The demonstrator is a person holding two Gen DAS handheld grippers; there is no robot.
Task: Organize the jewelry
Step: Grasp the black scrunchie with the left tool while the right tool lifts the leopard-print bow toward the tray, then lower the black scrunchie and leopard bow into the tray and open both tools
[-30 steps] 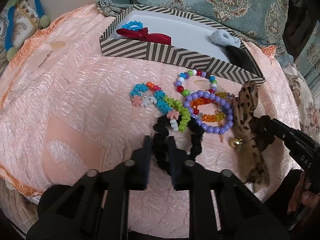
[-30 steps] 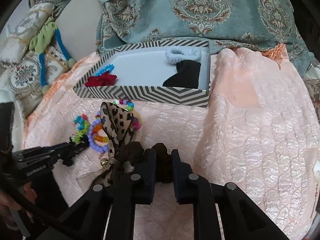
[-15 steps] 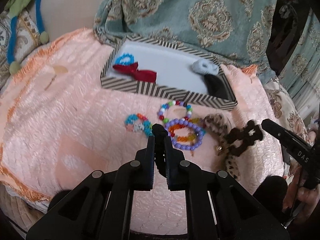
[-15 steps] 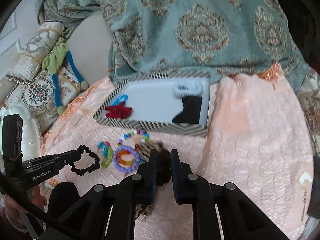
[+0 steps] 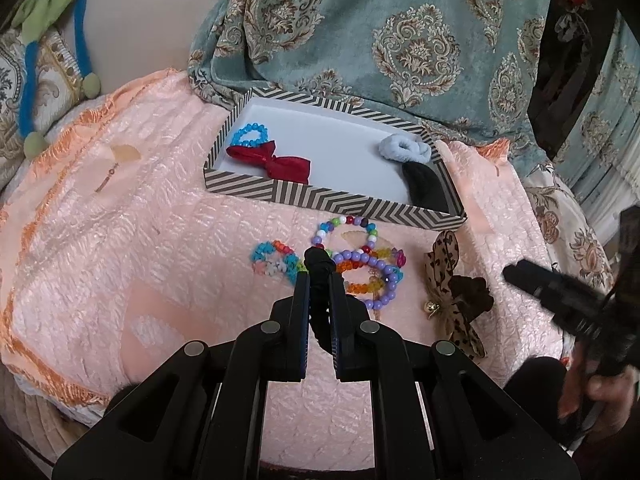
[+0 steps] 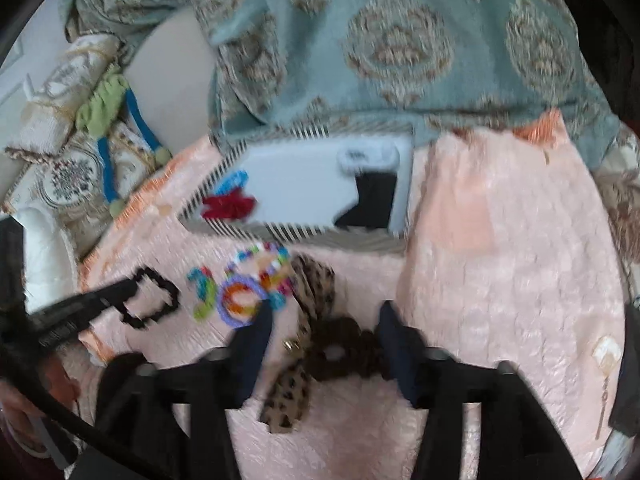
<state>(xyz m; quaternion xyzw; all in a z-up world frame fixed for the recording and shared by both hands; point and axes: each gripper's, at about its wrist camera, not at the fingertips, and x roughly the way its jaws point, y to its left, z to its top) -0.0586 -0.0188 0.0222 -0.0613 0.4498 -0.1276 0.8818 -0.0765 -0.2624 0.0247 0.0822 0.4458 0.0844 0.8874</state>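
My left gripper is shut on a black beaded bracelet and holds it above the pink quilt; the bracelet also shows in the right wrist view. My right gripper is open, its fingers on either side of a dark brown scrunchie that lies on a leopard-print bow. Several colourful bead bracelets lie in front of the striped box. The box holds a blue bracelet, a red bow, a pale blue scrunchie and a black one.
A teal patterned blanket rises behind the box. Patterned cushions and a green-and-blue cord sit at the far left. The pink quilt drops off at its orange-fringed edges. The right wrist view is motion-blurred.
My left gripper lifted the black bracelet off the quilt. My right gripper, shut on the brown scrunchie before, has opened, and the scrunchie now lies on the leopard bow.
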